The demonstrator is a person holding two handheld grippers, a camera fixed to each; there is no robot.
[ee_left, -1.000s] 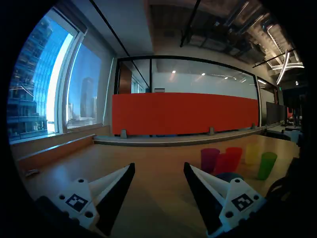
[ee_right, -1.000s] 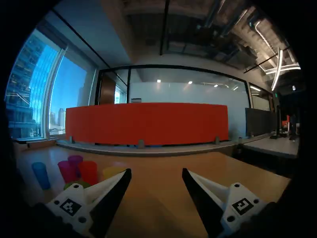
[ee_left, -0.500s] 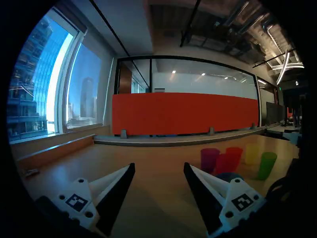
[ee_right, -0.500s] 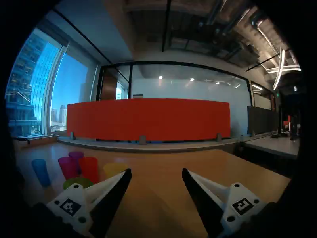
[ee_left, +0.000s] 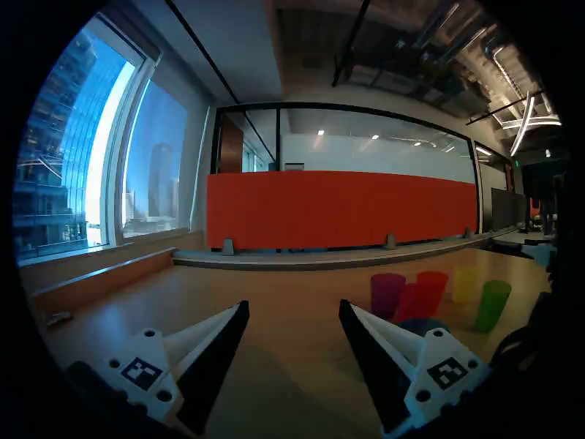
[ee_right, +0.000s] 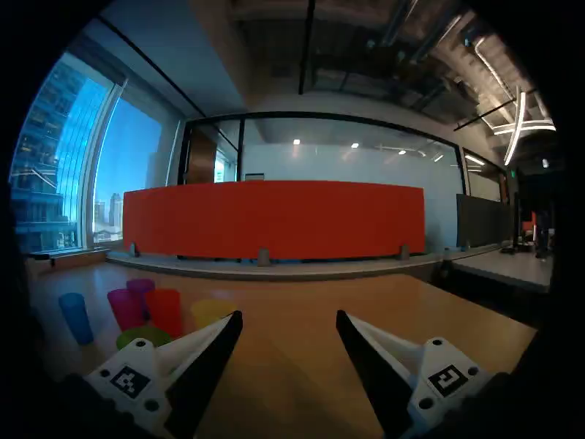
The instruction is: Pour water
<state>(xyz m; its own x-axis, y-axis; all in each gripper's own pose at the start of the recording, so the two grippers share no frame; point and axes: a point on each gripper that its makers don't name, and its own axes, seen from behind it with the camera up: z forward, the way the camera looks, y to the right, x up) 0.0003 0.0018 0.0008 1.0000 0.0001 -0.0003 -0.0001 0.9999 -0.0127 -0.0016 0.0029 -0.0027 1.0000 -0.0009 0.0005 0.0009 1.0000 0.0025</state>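
The left gripper (ee_left: 293,303) hovers low over a wooden table (ee_left: 292,351), its tongs spread wide with only bare tabletop between them. The right gripper (ee_right: 288,314) is just as wide and grips nothing.

The task's things are coloured plastic cups, clustered on the table between the two grippers. In the left gripper view they stand off to the right: a purple cup (ee_left: 386,291), a red cup (ee_left: 432,287), a yellow cup (ee_left: 465,282) and a green cup (ee_left: 492,304) seen upright from the side. A blue cup (ee_left: 423,324) shows little more than its rim, just behind the right finger.

The right gripper view puts the cluster to the left. Here the blue cup stands in full, apart at the far left, and a magenta cup (ee_right: 123,307) is clear beside the purple one. The green cup's rim sits just beyond the left finger.

An orange partition (ee_left: 336,208) runs along the far edge of the table. Tall windows (ee_left: 80,161) loom larger in the left gripper view, while the right gripper view takes in a neighbouring desk (ee_right: 504,267).
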